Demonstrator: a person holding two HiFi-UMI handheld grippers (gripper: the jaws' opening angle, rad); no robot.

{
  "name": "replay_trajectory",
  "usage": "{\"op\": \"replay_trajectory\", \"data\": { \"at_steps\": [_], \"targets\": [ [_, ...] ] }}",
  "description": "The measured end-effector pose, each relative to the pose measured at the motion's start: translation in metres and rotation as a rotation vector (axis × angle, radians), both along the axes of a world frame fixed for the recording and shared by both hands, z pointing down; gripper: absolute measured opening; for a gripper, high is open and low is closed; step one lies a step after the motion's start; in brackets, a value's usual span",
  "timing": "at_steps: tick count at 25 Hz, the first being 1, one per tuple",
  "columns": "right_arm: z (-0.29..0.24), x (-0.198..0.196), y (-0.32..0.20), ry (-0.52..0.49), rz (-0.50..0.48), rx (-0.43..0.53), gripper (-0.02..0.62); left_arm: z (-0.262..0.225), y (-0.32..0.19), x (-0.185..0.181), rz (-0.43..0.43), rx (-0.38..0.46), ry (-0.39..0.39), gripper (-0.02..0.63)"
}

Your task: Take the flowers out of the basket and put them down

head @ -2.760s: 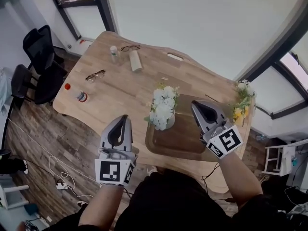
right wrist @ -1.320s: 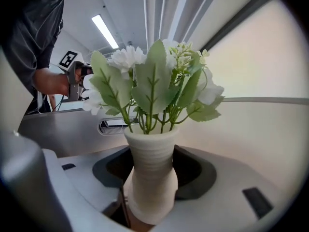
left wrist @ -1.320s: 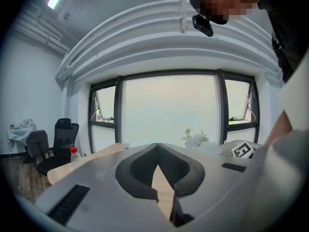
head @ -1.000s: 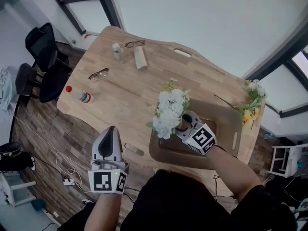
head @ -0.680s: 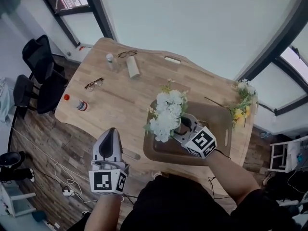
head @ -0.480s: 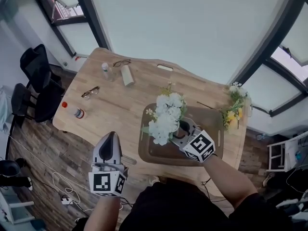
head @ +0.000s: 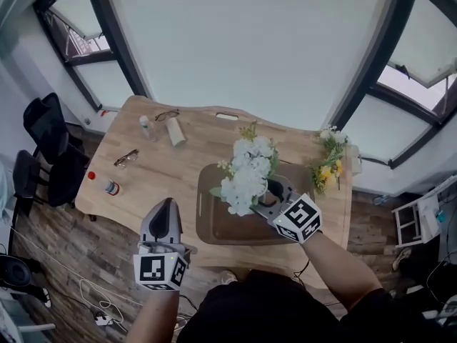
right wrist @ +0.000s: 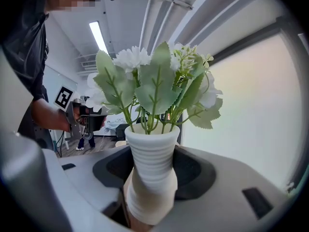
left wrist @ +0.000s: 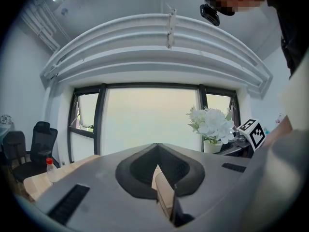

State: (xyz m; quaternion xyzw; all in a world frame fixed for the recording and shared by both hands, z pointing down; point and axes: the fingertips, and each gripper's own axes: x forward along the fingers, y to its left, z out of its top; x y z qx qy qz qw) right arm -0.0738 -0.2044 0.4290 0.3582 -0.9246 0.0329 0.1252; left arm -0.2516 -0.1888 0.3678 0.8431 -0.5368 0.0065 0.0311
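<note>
The right hand-held gripper (head: 268,194) is clamped on the white vase (right wrist: 152,168) of flowers (head: 246,174), over the basket (head: 235,239) by the counter's (head: 171,166) near edge. It should be kept upright, carried clear of the rim and lowered onto bare counter. The left hand-held gripper's (head: 168,207) jaws are together.

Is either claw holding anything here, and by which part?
The right claw grips the white ribbed vase of flowers around its lower body. The left claw is shut on nothing.
</note>
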Motion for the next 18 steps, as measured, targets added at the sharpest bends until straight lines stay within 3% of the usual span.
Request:
{"op": "replay_trajectory", "data": {
  "at_steps": [18],
  "targets": [
    [-0.064,0.088,0.011,0.011,0.188,0.077,0.261,-0.028,-0.021,0.07,0.171,0.057,0.03,0.0]
  ]
}}
